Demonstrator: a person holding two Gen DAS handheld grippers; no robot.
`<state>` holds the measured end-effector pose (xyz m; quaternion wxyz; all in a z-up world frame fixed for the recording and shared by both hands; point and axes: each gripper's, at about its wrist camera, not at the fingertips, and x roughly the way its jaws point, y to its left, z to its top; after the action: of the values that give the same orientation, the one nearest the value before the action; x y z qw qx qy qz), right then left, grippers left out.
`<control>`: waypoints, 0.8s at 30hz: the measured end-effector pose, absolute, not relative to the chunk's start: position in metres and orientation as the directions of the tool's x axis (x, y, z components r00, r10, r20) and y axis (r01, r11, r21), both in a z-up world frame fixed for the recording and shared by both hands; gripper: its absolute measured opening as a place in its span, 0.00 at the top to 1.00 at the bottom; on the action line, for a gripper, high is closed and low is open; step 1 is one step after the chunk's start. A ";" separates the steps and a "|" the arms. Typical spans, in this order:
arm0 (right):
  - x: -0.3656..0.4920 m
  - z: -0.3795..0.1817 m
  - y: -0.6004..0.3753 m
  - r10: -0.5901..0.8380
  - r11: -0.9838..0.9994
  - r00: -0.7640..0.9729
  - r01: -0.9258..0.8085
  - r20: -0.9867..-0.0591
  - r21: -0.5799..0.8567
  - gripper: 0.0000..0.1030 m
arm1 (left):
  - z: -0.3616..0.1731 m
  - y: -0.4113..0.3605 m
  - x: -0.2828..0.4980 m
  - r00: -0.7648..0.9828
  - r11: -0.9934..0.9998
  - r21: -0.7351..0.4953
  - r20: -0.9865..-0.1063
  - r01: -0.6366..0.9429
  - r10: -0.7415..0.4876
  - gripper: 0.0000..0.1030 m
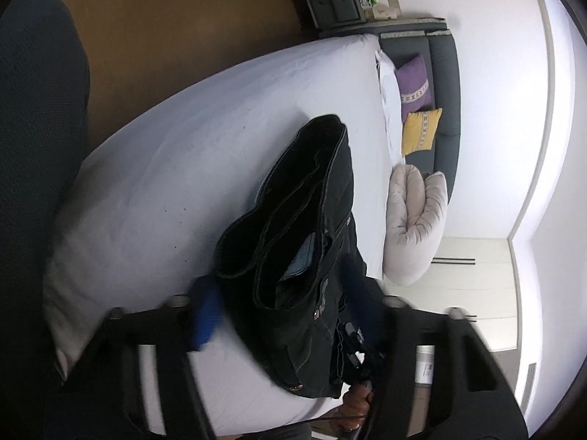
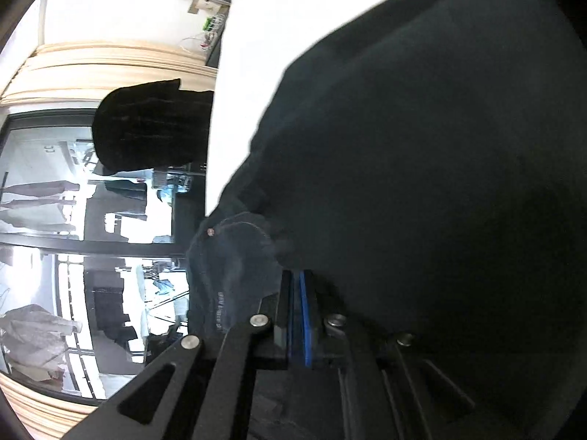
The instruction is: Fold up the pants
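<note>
From the left wrist view, the left gripper (image 1: 282, 304) stood spread wide, its blue-padded fingers (image 1: 205, 315) apart and clamping nothing. The black pants (image 1: 304, 227) lay just ahead of it on the white bed (image 1: 176, 154), bunched lengthwise with the waistband end nearest and partly between the two fingers, the legs running away toward the pillows (image 1: 418, 223). That placement probably let the open fingers straddle the waistband for a fresh grip. To the gripper's left the sheet lay bare, giving room to spread cloth; the mattress edge curved close under the gripper, and part of the waistband reached it.

From the right wrist view, the right gripper (image 2: 299, 315) was clenched, its blue pads pressed together on a fold of the pants (image 2: 234, 267) by the riveted pocket. Dark cloth filled everything to the gripper's right. The grip likely held the waistband taut at the bed's (image 2: 249, 73) edge, which ran straight ahead; beyond it, to the left, lay open floor and windows (image 2: 73, 220).
</note>
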<state>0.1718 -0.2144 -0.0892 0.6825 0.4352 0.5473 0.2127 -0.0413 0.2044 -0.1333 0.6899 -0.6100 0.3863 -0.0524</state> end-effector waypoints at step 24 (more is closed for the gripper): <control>0.164 -0.027 -0.238 0.747 0.529 0.436 0.068 -0.502 0.846 0.17 | 0.037 -0.026 0.047 0.571 0.807 -0.531 -0.589 0.260 -0.572 0.88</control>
<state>0.1639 -0.2379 -0.0265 0.7324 0.4262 0.4778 0.2317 0.0466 -0.0258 0.0374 0.8642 -0.1970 0.3954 -0.2407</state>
